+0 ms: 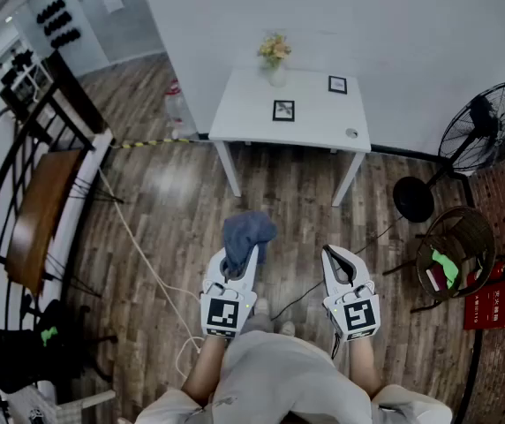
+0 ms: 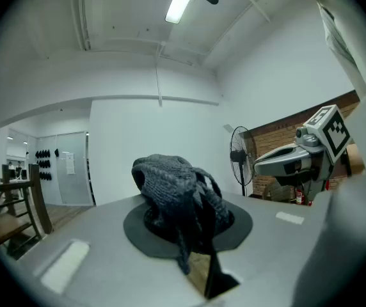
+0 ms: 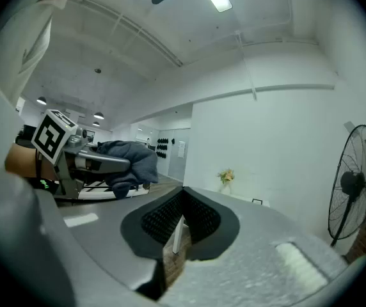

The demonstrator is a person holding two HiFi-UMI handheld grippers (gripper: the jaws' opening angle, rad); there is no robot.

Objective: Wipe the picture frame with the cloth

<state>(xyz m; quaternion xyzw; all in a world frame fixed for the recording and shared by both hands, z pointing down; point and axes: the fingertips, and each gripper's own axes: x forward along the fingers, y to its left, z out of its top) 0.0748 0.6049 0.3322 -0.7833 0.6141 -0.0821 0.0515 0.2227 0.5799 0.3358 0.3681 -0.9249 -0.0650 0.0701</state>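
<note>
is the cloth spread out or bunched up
Bunched up: the cloth sits as a crumpled wad clamped in the left gripper, folds hanging over its jaws.

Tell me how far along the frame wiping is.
Done: the cloth is picked up, clamped in the left gripper. In hand: nothing more; the right gripper is shut and empty. Left: all the wiping. The near picture frame and the far picture frame sit on the white table across the floor, out of the cloth's reach.
</note>
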